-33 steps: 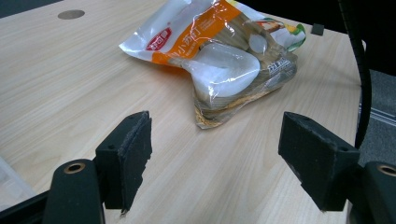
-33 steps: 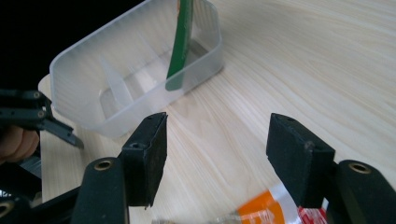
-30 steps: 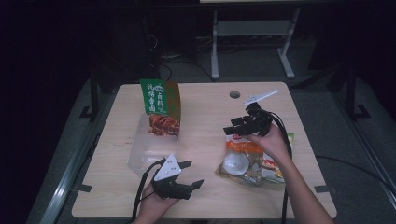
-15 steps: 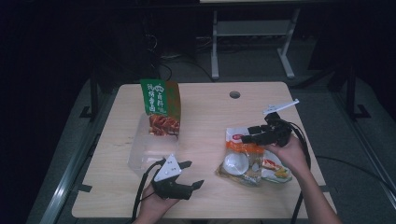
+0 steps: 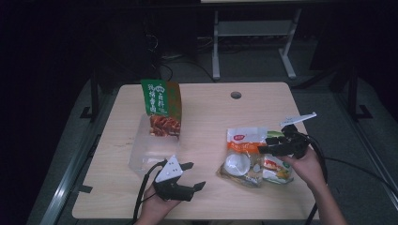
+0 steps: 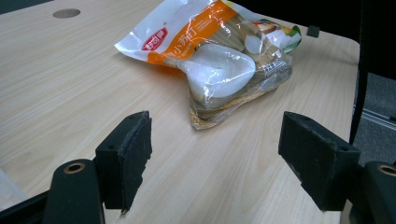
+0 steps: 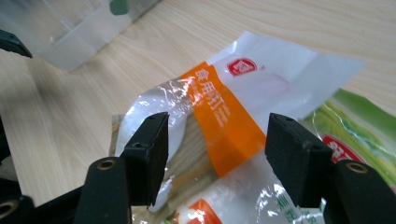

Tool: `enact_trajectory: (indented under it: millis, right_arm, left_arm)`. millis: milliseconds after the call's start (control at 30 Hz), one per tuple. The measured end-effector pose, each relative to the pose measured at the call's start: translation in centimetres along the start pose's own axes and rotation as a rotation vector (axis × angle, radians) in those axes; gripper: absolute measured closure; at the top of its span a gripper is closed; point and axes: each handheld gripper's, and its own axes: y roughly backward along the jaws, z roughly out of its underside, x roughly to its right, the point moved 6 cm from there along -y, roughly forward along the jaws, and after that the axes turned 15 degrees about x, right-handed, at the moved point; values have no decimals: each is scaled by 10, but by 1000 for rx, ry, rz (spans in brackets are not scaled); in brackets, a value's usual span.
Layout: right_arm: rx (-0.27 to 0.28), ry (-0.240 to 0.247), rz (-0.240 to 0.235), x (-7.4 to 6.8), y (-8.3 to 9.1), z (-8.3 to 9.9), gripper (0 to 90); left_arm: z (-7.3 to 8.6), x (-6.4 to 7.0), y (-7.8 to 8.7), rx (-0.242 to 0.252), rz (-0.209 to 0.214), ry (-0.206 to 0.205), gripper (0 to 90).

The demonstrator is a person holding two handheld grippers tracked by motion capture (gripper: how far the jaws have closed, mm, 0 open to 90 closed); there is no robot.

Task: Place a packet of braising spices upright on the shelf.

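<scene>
A clear snack bag with an orange stripe (image 5: pixel 243 157) lies flat on the right half of the wooden table (image 5: pixel 211 112), partly over a green packet (image 5: pixel 278 172). My right gripper (image 5: pixel 264 142) hovers open just above the bag's far right edge, its jaws straddling the orange stripe (image 7: pixel 224 116) with nothing clamped; the gripper's midpoint (image 7: pixel 217 154) sits over the bag. Near the front edge my left gripper (image 5: pixel 195 176) rests open, pointing right at the bag (image 6: pixel 219 60). Bare wood shows between the spread jaws of that gripper (image 6: pixel 215 158).
A green and red snack bag (image 5: pixel 160 103) stands upright at the back left. In front of it lies a clear plastic container (image 5: pixel 149 149), also seen as the clear plastic container (image 7: pixel 70 28). A round cable hole (image 5: pixel 235 95) sits near the far edge. The green packet (image 7: pixel 364 130) shows beside the right jaw.
My right gripper has come nearer and slightly right, lowering over the orange-striped bag. The left gripper has stayed put.
</scene>
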Motion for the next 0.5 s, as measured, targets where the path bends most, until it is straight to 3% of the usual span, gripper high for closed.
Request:
enact_trajectory:
  millis: [500]
  right_arm:
    - [-13,-42,32,12,-6,16,406]
  left_arm:
    - [0,0,-1,2,2,7,254]
